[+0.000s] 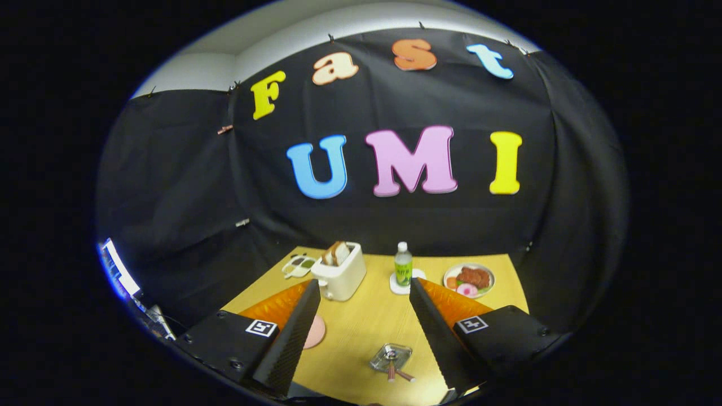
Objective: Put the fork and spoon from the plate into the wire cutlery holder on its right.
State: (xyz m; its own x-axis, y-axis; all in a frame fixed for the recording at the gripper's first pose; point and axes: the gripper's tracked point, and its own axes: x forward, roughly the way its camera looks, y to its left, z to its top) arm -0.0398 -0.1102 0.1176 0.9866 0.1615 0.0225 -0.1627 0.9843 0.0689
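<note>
Hand-held gripper (365, 290) open; one toaster (340, 272), one bottle (403, 265)

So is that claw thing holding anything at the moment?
No, nothing is held. The gripper is open above the table, and the cutlery holder lies untouched between its fingers.

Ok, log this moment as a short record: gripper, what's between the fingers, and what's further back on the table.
gripper: open, held above the table, gripping nothing
between fingers: small dish with cutlery handles sticking out
beyond fingers: toaster with bread, bottle on a coaster, plate of food
beside left finger: pink disc
</note>
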